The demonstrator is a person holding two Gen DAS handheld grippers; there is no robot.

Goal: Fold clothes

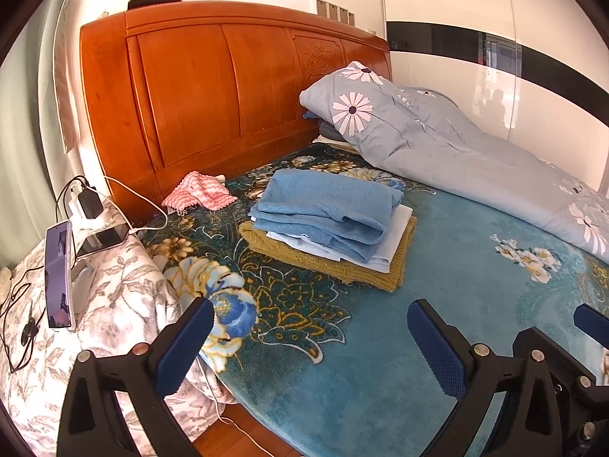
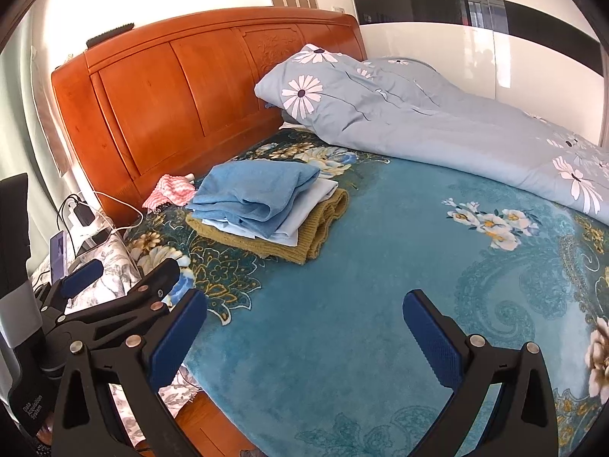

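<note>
A stack of folded clothes lies on the bed: a blue garment (image 1: 323, 205) (image 2: 251, 194) on top, a pale white-blue one (image 1: 392, 243) (image 2: 304, 213) under it, and an olive knit (image 1: 342, 266) (image 2: 304, 243) at the bottom. My left gripper (image 1: 312, 342) is open above the teal blanket (image 1: 456, 266), short of the stack, holding nothing. My right gripper (image 2: 304, 327) is also open and empty over the blanket (image 2: 380, 266). The left gripper (image 2: 121, 278) shows at the left of the right wrist view. The right gripper's blue fingertip (image 1: 592, 323) peeks in at the right edge of the left wrist view.
A pink-and-white striped cloth (image 1: 198, 190) (image 2: 171, 188) lies by the wooden headboard (image 1: 228, 87) (image 2: 190, 87). A grey floral duvet (image 1: 437, 144) (image 2: 418, 122) covers the bed's far side. Left of the bed, a cloth-covered stand (image 1: 114, 297) holds a phone (image 1: 59, 274), charger and cables.
</note>
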